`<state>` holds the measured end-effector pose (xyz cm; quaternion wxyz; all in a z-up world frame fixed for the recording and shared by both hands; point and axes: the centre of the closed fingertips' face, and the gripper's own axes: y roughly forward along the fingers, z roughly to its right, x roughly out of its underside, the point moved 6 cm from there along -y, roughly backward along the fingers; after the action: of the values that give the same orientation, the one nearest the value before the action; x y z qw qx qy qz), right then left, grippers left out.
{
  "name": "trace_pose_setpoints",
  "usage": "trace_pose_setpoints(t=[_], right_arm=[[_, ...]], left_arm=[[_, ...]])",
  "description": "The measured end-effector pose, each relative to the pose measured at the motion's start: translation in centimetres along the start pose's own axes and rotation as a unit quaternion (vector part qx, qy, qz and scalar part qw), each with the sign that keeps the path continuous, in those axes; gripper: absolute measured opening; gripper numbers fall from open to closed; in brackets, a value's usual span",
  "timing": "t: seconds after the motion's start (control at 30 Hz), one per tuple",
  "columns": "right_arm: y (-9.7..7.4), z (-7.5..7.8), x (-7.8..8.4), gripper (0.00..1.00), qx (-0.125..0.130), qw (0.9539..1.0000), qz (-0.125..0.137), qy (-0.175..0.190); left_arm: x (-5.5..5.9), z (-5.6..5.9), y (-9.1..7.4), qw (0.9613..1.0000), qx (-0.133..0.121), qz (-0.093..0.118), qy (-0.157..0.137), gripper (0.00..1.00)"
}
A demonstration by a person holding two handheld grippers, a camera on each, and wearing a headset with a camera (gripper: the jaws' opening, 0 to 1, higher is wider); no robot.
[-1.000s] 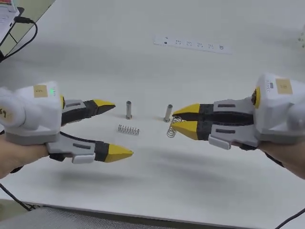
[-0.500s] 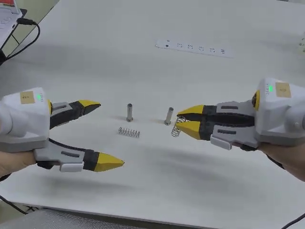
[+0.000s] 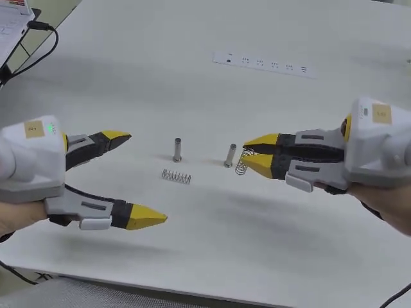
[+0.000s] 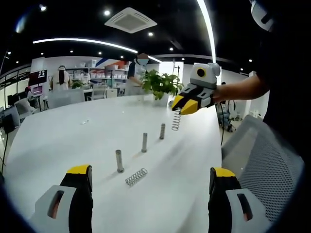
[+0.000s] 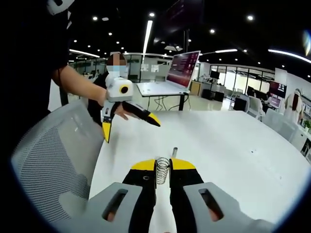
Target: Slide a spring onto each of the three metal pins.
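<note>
Hovering over the white table (image 3: 212, 256), the right gripper (image 3: 247, 154) is pinching a spring (image 3: 241, 168) between its yellow tips, jaws drawn in narrow around the coil's upper end. In the right gripper view that spring (image 5: 163, 171) is standing upright between the jaws of the right gripper (image 5: 163, 165), with one metal pin (image 5: 174, 151) rising just beyond it. From the left gripper view, the held spring (image 4: 176, 119) is dangling beside the farthest pin (image 4: 162, 131), close to it but not on it.

The left gripper (image 3: 142, 177) is hanging on the other side with its jaws spread wide and nothing between them. Its own view is looking out between the tips of the left gripper (image 4: 150, 171) at three upright pins in a row, the nearest pin (image 4: 119, 160) and the middle pin (image 4: 144, 142) both bare. A second spring (image 3: 176, 176) is lying flat on the table just in front of a pin (image 3: 177, 149), and it is showing again as the loose spring (image 4: 136, 176) by the nearest pin.

A power strip (image 3: 264, 65) is lying at the far side of the table, and a laptop (image 3: 13, 16) with a black cable (image 3: 38, 38) is sitting at the far left corner.
</note>
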<state>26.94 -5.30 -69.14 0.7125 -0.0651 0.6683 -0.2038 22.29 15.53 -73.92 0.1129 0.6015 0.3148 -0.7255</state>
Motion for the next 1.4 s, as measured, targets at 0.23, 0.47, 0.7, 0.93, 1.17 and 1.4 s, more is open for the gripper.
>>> trace_pose_setpoints(t=[0.23,0.47,0.7,0.93,1.17,1.4], right_arm=[[0.0,1.2,-0.1,0.06,0.015,0.9999,0.001,0.0],[0.5,2.8,-0.4,0.06,0.03,0.9995,0.0,-0.003],[0.9,3.8,-0.3,0.06,0.037,0.9993,-0.007,-0.008],[1.2,4.5,-0.1,0.06,0.043,0.999,-0.01,-0.005],[1.8,5.2,-0.1,0.06,0.049,0.9987,-0.012,-0.001],[2.5,5.7,0.2,0.06,0.052,0.9985,-0.016,0.003]], left_arm=[[0.1,0.0,-0.1,1.0,-0.004,0.002,-0.001,0.98],[0.3,0.0,-0.1,1.0,-0.004,0.001,-0.004,0.98],[0.3,0.0,-0.1,0.9999,-0.006,0.004,-0.007,0.98],[0.5,0.0,-0.2,0.9999,-0.008,0.003,-0.009,0.98],[0.6,0.0,-0.2,0.9999,-0.009,0.003,-0.011,0.98],[0.7,-0.1,-0.4,0.9999,-0.011,0.002,-0.011,0.98]])
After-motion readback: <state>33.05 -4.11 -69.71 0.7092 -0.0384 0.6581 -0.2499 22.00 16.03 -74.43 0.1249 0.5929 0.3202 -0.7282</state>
